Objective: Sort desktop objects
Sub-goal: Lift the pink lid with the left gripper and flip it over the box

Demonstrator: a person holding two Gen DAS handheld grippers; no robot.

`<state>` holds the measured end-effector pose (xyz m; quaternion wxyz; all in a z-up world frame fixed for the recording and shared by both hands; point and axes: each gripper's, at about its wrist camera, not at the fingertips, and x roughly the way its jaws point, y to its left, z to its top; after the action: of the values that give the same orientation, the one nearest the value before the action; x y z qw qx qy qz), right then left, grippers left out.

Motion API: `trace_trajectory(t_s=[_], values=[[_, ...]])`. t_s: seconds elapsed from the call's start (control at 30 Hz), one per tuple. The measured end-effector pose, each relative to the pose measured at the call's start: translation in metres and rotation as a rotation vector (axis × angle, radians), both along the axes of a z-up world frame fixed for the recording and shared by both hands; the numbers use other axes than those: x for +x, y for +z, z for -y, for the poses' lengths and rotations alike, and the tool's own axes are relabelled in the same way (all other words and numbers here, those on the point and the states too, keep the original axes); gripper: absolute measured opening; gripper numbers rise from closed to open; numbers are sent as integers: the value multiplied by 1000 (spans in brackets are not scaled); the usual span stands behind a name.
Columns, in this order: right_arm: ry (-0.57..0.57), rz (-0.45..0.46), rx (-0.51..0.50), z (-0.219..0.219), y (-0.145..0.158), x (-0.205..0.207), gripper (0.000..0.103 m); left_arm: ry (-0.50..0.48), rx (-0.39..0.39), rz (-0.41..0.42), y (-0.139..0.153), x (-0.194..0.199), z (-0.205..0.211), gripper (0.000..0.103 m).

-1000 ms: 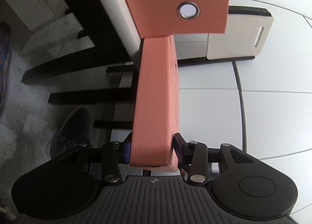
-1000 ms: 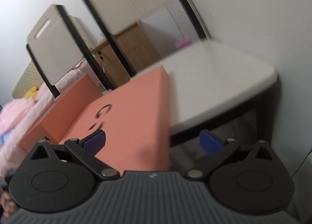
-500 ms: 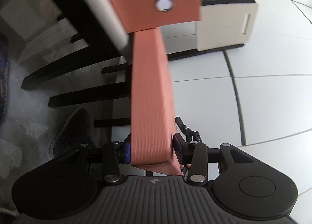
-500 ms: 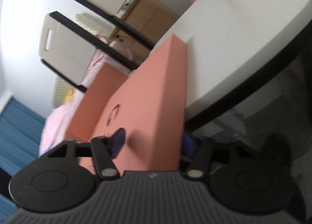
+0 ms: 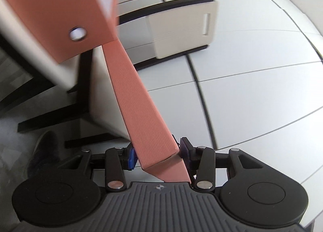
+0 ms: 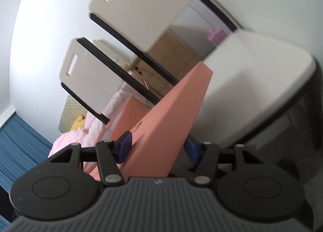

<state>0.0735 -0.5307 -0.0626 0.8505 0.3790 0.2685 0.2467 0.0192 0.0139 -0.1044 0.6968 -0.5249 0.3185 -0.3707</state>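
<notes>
My left tool [image 5: 157,156] is clamped on the near end of a salmon box [image 5: 139,102]. The blue pads press on its two sides, and one corner of the box pokes past them toward the camera. My right tool [image 6: 158,149] is clamped on a salmon box too [image 6: 167,127], near its lower edge. I judge it is the same box, held from two ends, but the pictures do not prove this.

The box is in the air and tilted, close to the corner of the white table [image 6: 252,82]. In the left view a second salmon piece with a metal eyelet [image 5: 77,33] lies over the table edge. I cannot tell whether it is a lid, a flap or another box.

The step in hand, as I judge it, is to carry the box with both tools to its place. To do it well I would keep both grips firm and move the two tools together, at the same speed, so the box is not twisted or pulled apart. I would level it before I bring it down, and keep its far end from hitting the table edge. The left grip sits near a corner, so the box could pivot there; slow motion is safer.

What is inside the box I cannot see; it looks closed from both views. No other container shows its contents. Two chairs [image 6: 129,5] stand beyond the table.
</notes>
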Motion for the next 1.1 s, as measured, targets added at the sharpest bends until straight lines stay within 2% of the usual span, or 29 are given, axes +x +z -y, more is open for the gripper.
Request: trace_trajectory(t_s=[0.17,0.33,0.57,0.77,0.93,1.1], values=[[-17,47,-6,-11,39,4,57,43,0,68,38,6,-13,48],[18,98,19,-45,69,35,57,127,15,137,73,12,-47,48],[130,127,66,-122,78,108,57,311,62,190,106,16,-105,48],[226,141,99,-191,78,172,57,442,76,181,98,25,-153,48],[290,142,96,-247,49,210,57,552,89,135,75,34,-183,47],[339,101,81,-273,16,236,58,585,140,93,57,44,-197,48]])
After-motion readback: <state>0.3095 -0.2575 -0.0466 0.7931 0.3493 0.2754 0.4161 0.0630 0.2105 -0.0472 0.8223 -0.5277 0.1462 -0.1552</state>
